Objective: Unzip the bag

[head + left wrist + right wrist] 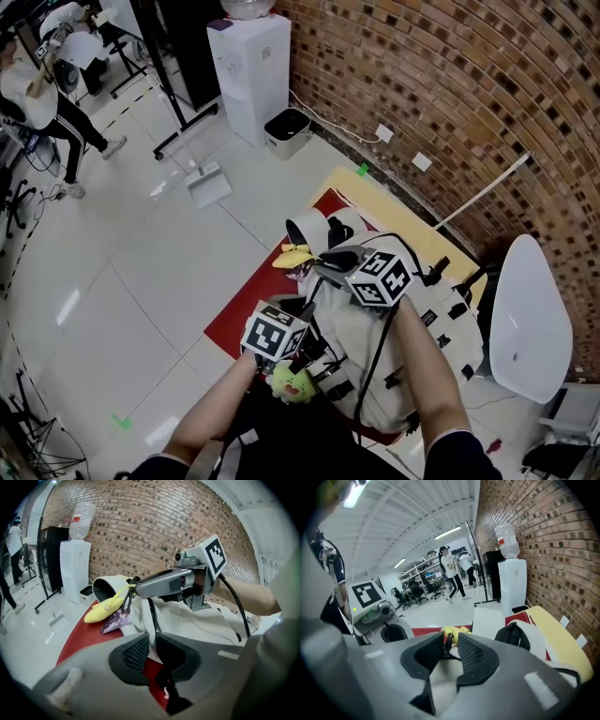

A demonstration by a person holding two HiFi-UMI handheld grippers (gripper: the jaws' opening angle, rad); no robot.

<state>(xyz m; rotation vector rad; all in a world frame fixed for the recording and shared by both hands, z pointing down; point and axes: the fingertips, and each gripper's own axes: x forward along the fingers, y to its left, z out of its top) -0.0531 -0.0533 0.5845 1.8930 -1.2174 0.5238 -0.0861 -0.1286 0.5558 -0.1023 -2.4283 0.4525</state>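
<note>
A cream backpack [394, 352] with black straps lies on a red and yellow mat [246, 314]. My left gripper [309, 323] is at the bag's near left side, shut on a fold of its cream fabric [151, 620]. My right gripper [323, 262] reaches over the bag's top toward a yellow banana charm [295, 255]. In the right gripper view its jaws [451, 641] stand open, with a thin dark zipper pull [446, 648] upright between the pads and not pressed. The left gripper view shows the right gripper [138, 588] tip beside the banana charm [105, 609].
A white water dispenser [248, 66] and a small bin [286, 131] stand by the brick wall. A white chair [530, 319] is close on the right. A green plush toy [292, 382] hangs below my left gripper. A person [37, 94] walks at far left.
</note>
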